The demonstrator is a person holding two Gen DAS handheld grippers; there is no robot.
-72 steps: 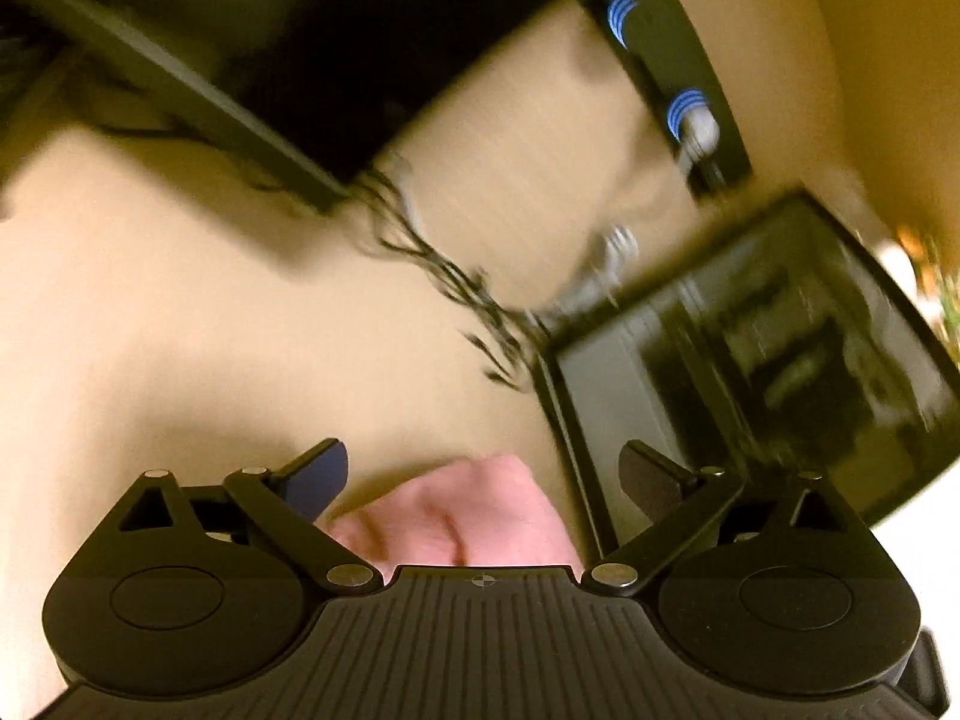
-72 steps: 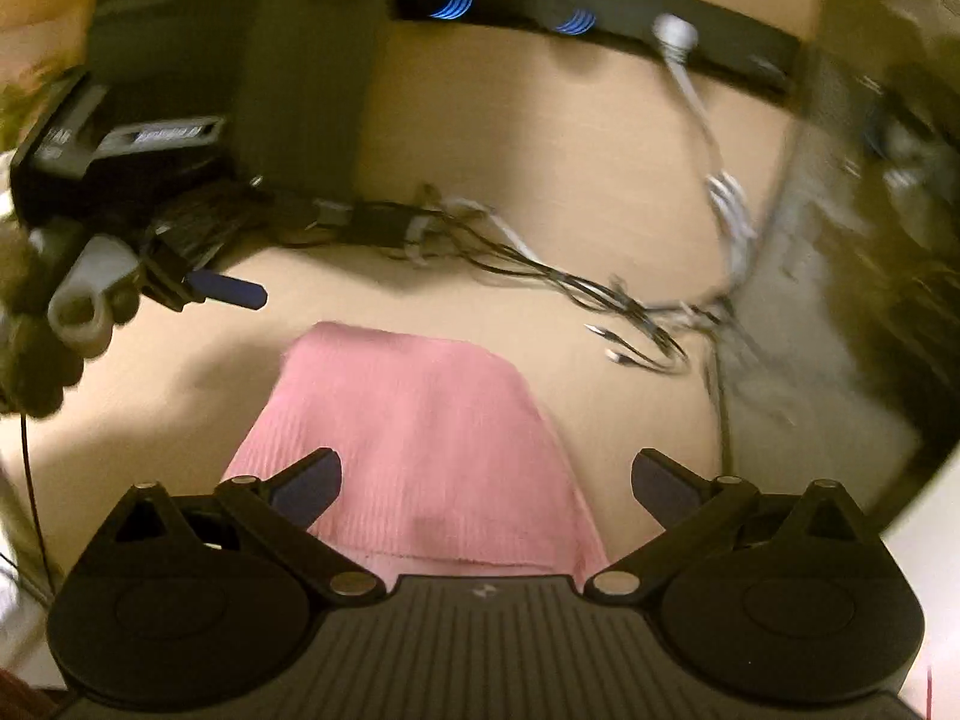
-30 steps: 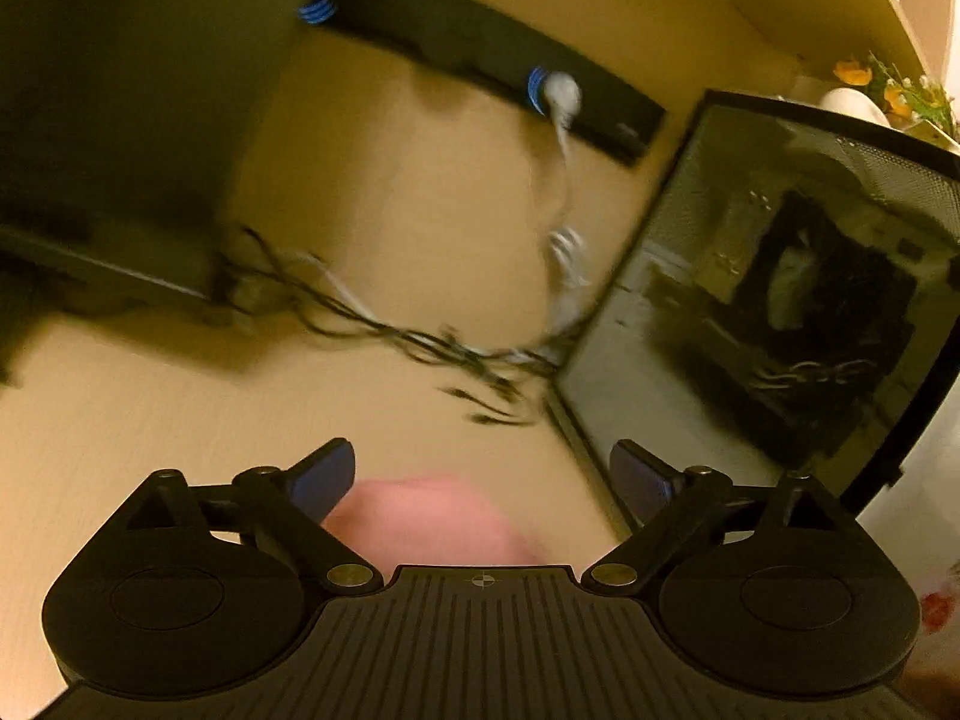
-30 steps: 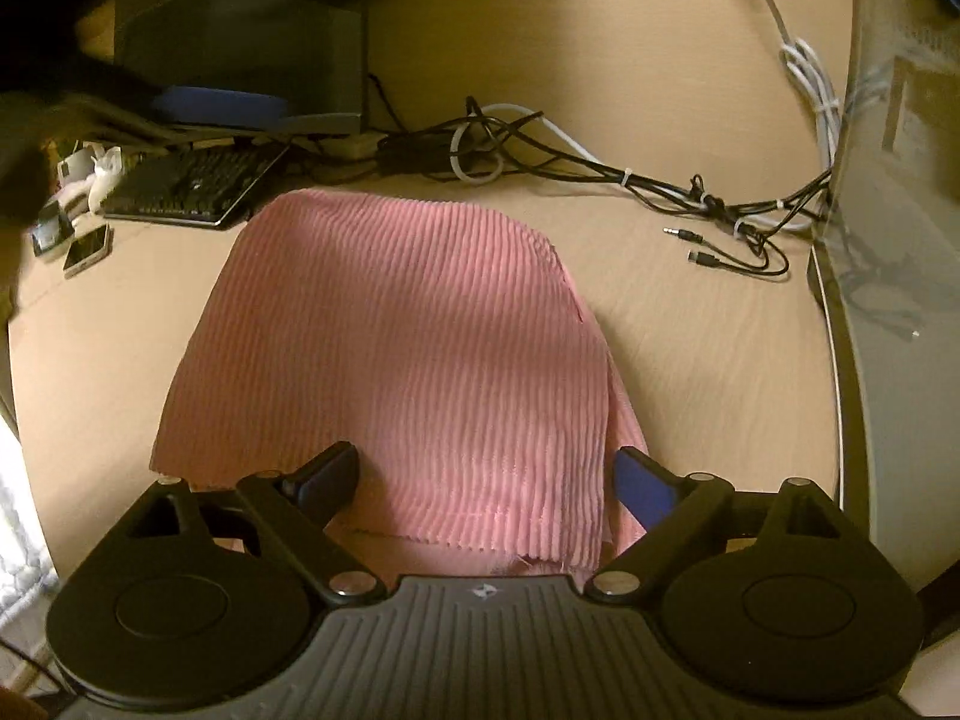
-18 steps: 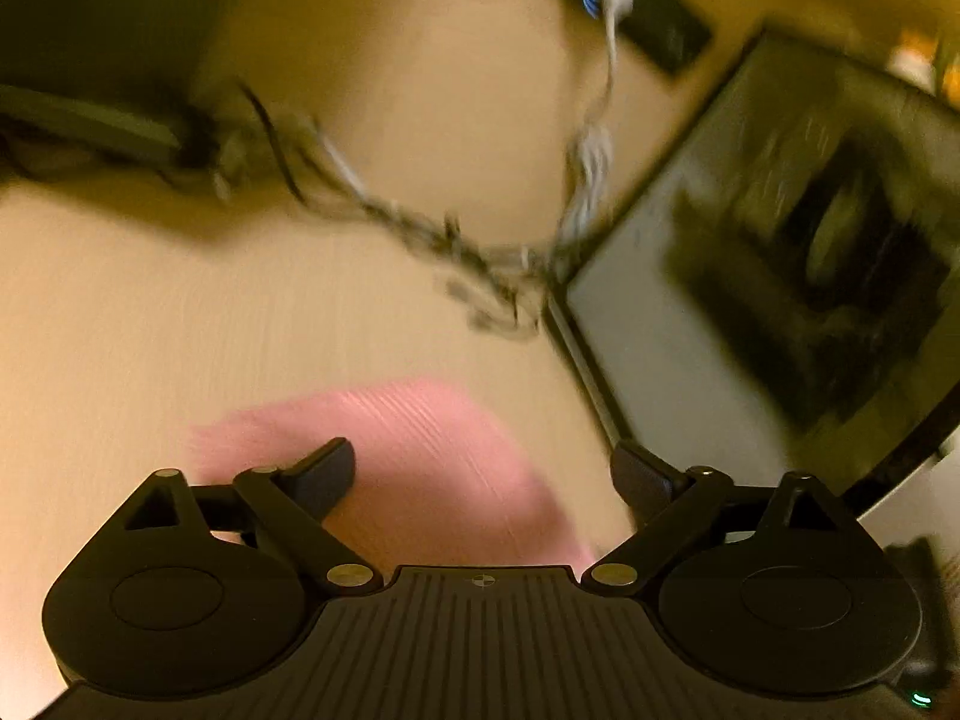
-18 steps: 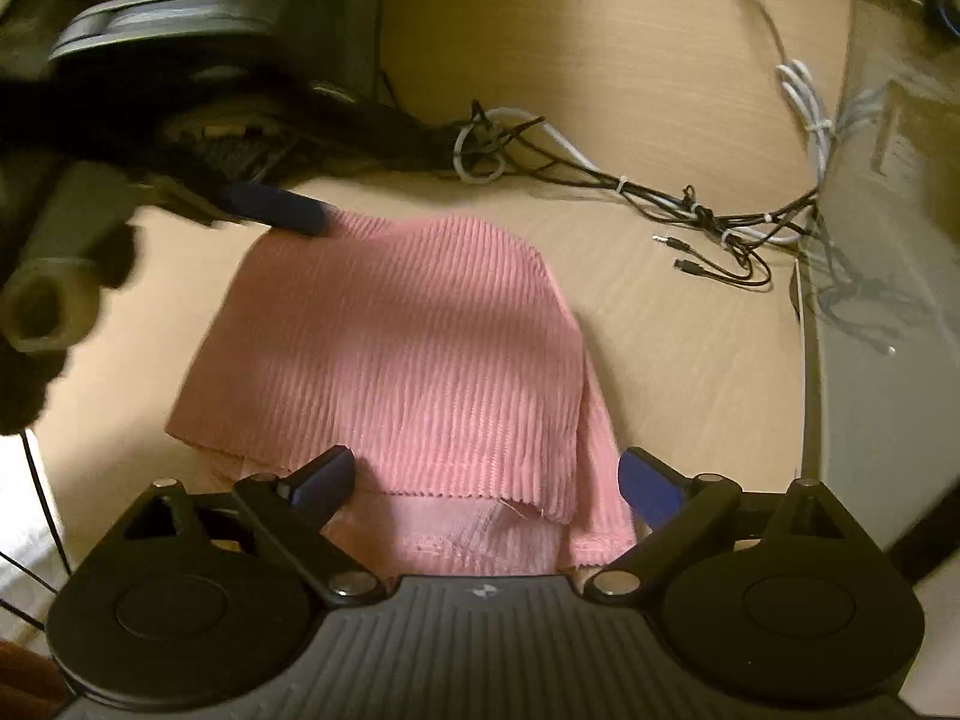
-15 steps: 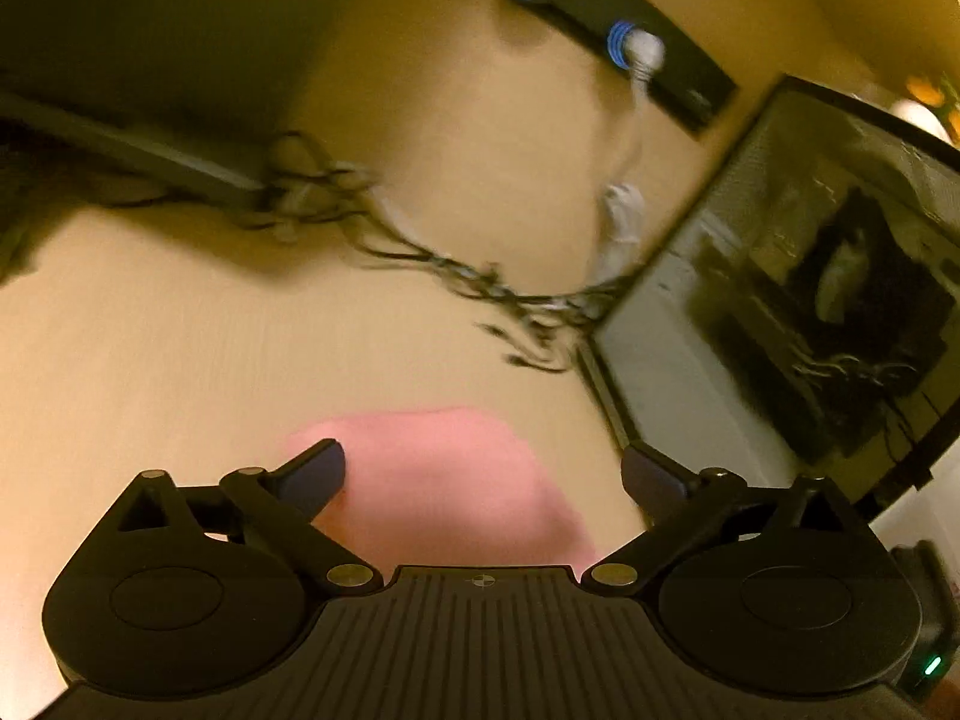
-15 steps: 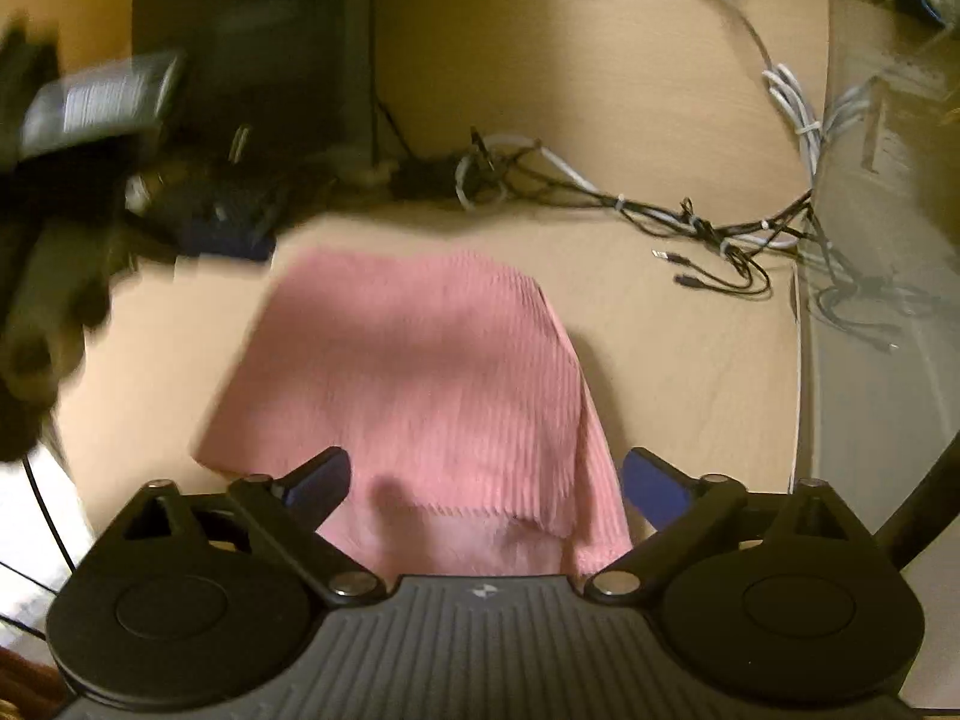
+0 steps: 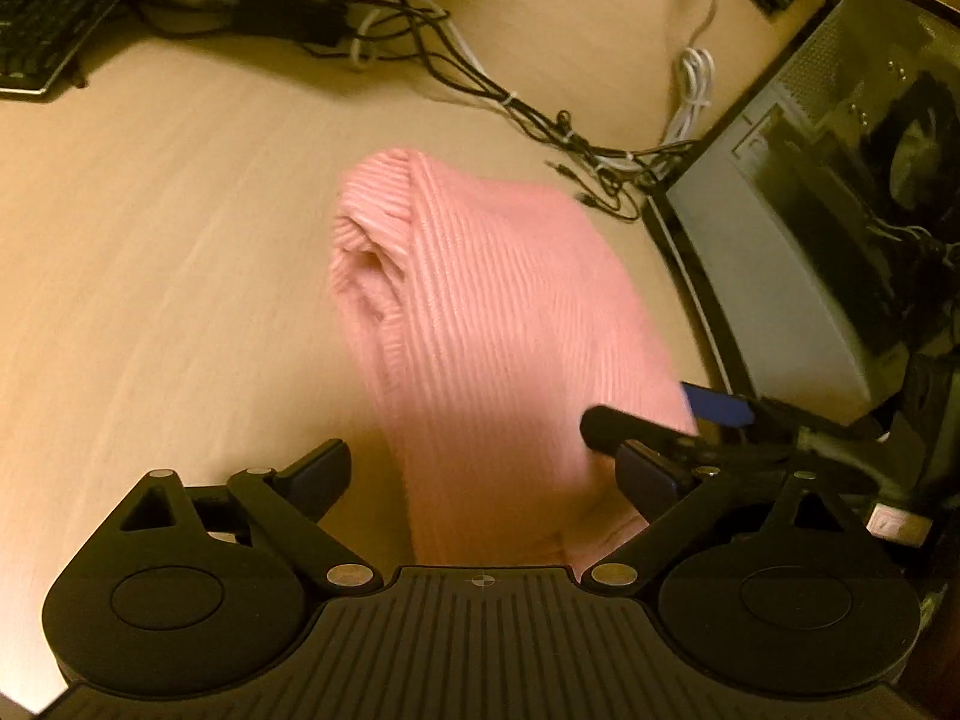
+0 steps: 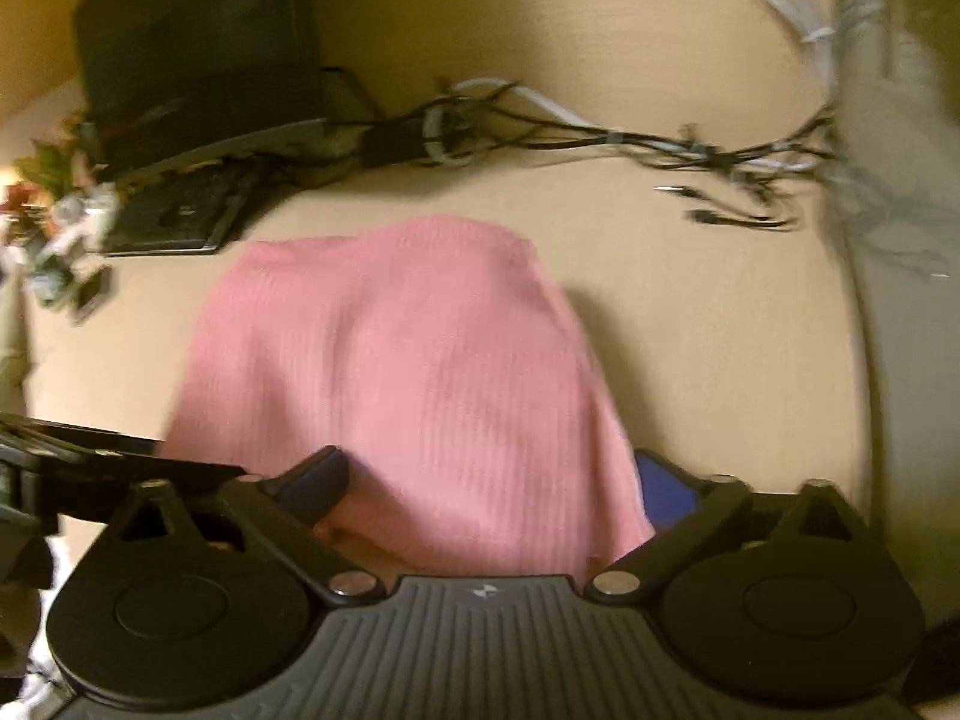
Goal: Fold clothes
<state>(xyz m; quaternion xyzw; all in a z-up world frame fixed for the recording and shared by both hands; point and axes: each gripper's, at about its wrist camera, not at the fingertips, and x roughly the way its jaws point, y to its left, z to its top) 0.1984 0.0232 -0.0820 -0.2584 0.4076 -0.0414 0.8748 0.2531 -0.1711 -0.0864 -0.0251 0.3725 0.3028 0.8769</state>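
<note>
A pink ribbed garment (image 9: 498, 324) lies folded on the wooden desk (image 9: 150, 228); it also shows in the right wrist view (image 10: 396, 372). My left gripper (image 9: 486, 474) is open, its jaws wide apart over the garment's near end. My right gripper (image 10: 486, 480) is open too, its jaws straddling the near edge of the garment. The right gripper's fingers (image 9: 714, 405) reach in from the right in the left wrist view, at the garment's right edge. The left gripper (image 10: 90, 468) shows at the left edge of the right wrist view.
A tangle of cables (image 9: 480, 84) runs across the back of the desk. A computer case (image 9: 828, 210) with a glass side stands at the right. A keyboard (image 9: 36, 24) and a monitor stand (image 10: 198, 72) sit at the back left.
Both grippers have come down toward the garment's near edge. The left gripper has swung over from the left, so the garment now fills the space between its jaws.
</note>
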